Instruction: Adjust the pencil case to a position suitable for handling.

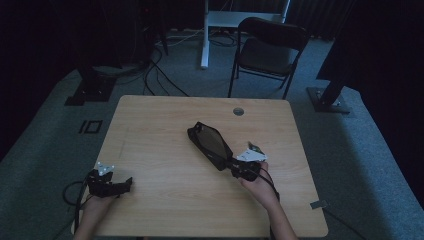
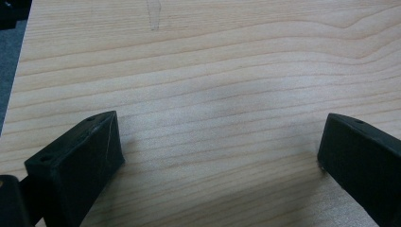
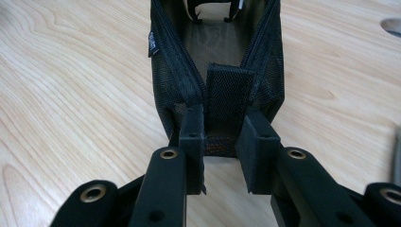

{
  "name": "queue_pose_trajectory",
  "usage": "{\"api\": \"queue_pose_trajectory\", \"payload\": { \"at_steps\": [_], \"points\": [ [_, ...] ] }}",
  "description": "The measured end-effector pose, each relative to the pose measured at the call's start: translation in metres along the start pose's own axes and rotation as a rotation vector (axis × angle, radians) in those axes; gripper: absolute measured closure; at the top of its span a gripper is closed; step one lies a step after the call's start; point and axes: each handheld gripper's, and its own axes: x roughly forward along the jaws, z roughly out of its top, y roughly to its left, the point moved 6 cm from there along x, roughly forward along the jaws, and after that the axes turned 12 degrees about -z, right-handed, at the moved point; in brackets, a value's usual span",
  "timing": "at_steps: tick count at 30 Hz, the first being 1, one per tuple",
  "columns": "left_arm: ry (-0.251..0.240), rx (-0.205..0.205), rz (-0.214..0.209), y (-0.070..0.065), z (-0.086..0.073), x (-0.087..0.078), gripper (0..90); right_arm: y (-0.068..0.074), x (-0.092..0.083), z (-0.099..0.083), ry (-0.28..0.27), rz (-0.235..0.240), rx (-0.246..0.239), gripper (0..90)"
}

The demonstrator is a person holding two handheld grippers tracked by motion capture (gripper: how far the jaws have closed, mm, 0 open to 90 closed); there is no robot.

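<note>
A black mesh zip pouch [image 1: 210,142] lies open-topped on the wooden table [image 1: 160,120], running diagonally from the middle toward the right front. My right gripper [image 1: 230,166] holds the pouch's near end. In the right gripper view, the right gripper [image 3: 222,130] has its jaws pinched on the end tab of the pouch [image 3: 170,80], whose zipper gapes open beyond them. My left gripper [image 1: 128,183] rests near the table's front left corner. In the left gripper view, the left gripper [image 2: 220,139] is open, with bare wood between its jaws.
A round cable hole [image 1: 238,111] sits near the table's far edge. A dark folding chair [image 1: 267,50] stands behind the table, and cables run over the floor at the back left. The table's left edge [image 2: 14,90] is close to my left gripper.
</note>
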Motion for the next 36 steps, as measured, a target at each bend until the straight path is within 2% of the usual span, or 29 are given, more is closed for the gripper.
{"api": "queue_pose_trajectory", "payload": {
  "at_steps": [6,14,18,23,29,32,36],
  "points": [
    [0.001,0.001,0.000,0.000,0.000,0.000,0.7,-0.009,-0.010,-0.013,0.000,-0.013,0.039,73.0],
    [0.001,0.001,0.000,0.000,0.000,0.000,0.7,-0.015,-0.028,-0.024,0.004,-0.051,0.034,73.0],
    [0.001,0.001,0.000,0.000,0.000,0.000,0.7,-0.019,-0.036,-0.031,0.000,-0.072,0.048,73.1],
    [0.001,0.001,0.000,0.000,0.000,0.000,0.7,-0.019,-0.046,-0.039,0.008,-0.072,0.057,73.1],
    [0.001,0.001,0.000,0.000,0.000,0.000,0.7,-0.024,-0.054,-0.047,0.003,-0.085,0.094,73.1],
    [0.001,0.001,0.000,0.000,0.000,0.000,0.7,-0.023,-0.061,-0.052,0.005,-0.088,0.103,73.0],
    [0.001,0.001,0.000,0.000,0.000,0.000,0.7,-0.021,-0.072,-0.058,0.010,-0.108,0.095,73.0]
  ]
}}
